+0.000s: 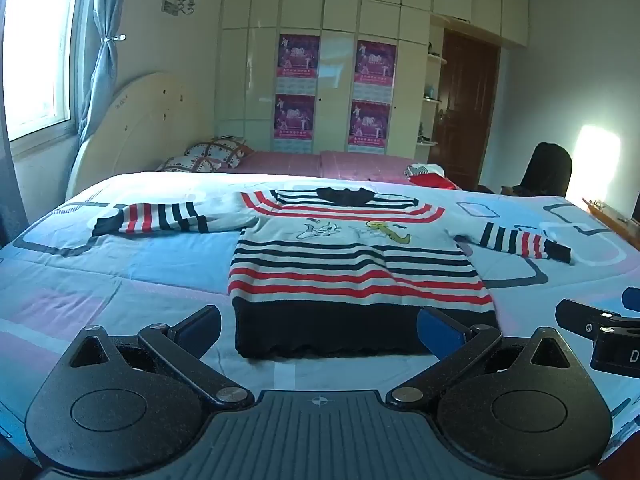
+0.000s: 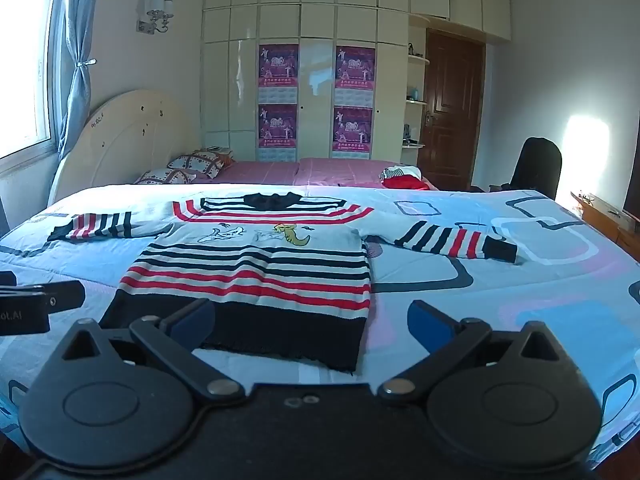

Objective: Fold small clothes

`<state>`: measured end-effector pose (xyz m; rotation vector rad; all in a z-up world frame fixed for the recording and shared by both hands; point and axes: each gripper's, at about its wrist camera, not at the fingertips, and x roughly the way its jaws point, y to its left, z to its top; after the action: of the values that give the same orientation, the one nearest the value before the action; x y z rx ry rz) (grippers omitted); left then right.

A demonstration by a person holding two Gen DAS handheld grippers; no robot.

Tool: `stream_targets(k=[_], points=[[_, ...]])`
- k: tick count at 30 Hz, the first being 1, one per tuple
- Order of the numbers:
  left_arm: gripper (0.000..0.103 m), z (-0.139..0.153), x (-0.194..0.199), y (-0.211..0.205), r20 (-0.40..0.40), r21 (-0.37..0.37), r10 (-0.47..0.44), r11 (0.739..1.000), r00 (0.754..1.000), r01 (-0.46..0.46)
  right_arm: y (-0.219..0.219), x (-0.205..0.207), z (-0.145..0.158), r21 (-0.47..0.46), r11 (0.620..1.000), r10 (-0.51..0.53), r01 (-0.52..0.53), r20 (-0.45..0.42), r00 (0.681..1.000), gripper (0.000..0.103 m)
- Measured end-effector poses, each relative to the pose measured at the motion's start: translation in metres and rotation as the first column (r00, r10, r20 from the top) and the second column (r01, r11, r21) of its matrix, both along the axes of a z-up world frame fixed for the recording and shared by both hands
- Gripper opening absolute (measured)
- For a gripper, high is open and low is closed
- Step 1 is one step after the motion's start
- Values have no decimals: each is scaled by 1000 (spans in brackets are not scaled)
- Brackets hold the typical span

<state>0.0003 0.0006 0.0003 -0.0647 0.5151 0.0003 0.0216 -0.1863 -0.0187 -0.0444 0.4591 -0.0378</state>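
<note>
We see the left gripper [image 1: 320, 330] and right gripper [image 2: 312, 326] both spread wide, holding nothing, hovering over the bed's [image 1: 140, 276] near edge. Sweater [image 1: 352, 264] lies flat mid-bed, sleeves out, hem toward the near edge.

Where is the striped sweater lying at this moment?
The striped sweater lies flat on the blue patterned bedspread, sleeves spread out, its dark hem just ahead of both open grippers, in the middle of both wrist views.
</note>
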Motion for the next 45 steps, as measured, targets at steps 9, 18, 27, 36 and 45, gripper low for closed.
stream_targets(k=[9,18,27,36,45], points=[[103,-1,4,8,6,-6,-9,1000,1000,9,-1,2,0,7,1000,-2,2,-7,1000,103],[103,2,-1,-6,16,16,-17,1000,1000,17,-1,1,1,4,1000,-9,9,2,1000,103],[103,3,-1,-2,16,14,-14,1000,1000,14,-2,-3,4,5,1000,-8,8,10,1000,103],[103,3,-3,0,16,13,-15,1000,1000,15,1,-4,4,4,1000,-8,8,13,1000,103],[103,2,0,0,11,14,-20,1000,1000,19,2,-3,3,0,1000,-18,18,14,1000,103]])
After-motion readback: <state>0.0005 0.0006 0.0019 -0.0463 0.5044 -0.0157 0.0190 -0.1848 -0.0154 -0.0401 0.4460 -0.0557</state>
